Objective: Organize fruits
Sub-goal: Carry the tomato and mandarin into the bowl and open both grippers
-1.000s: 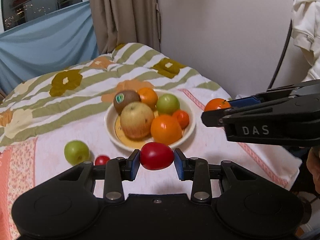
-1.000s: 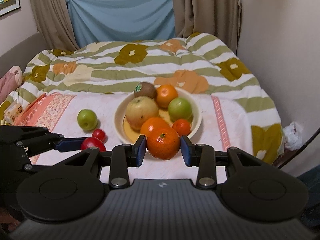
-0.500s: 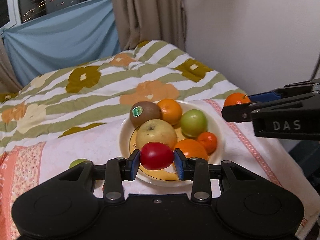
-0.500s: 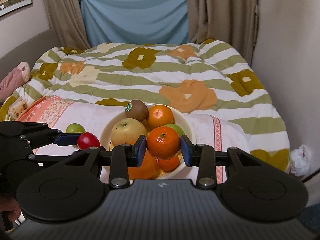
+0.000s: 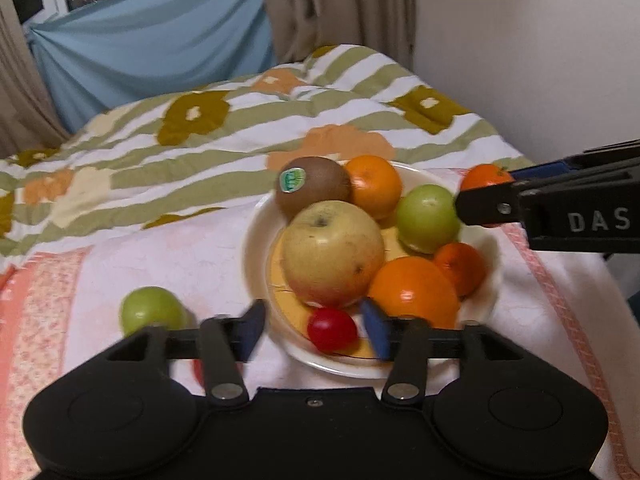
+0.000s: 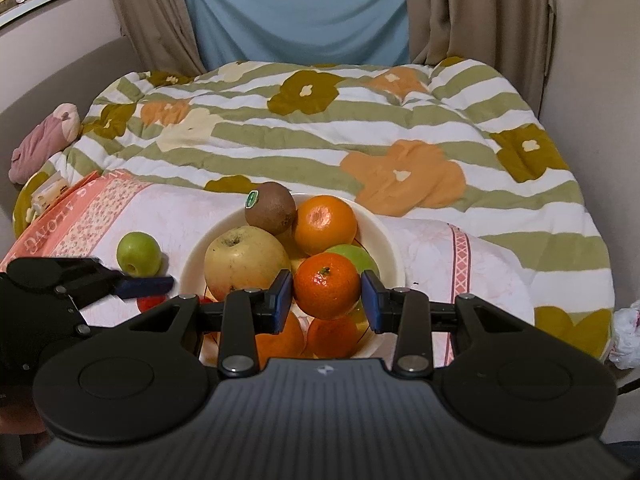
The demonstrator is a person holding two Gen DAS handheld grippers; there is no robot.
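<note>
A cream bowl (image 5: 256, 240) on the bed holds a kiwi (image 5: 312, 190), a yellow apple (image 5: 332, 252), oranges and a green apple (image 5: 426, 218). My left gripper (image 5: 312, 328) is open over the bowl's near rim, and a small red tomato (image 5: 332, 330) lies in the bowl between its spread fingers. My right gripper (image 6: 326, 300) is shut on a mandarin (image 6: 327, 290) and holds it above the bowl (image 6: 390, 248). The mandarin also shows in the left wrist view (image 5: 482, 176). A green apple (image 5: 150, 314) lies on the cloth left of the bowl.
A second small red tomato (image 6: 150, 303) lies on the white cloth near the green apple (image 6: 138, 253), partly hidden by the left gripper. A striped flowered quilt (image 6: 320, 140) covers the bed behind. A wall stands close on the right.
My left gripper has opened and let go of the red tomato, which now lies in the bowl. My right gripper has moved forward over the bowl with the mandarin.
</note>
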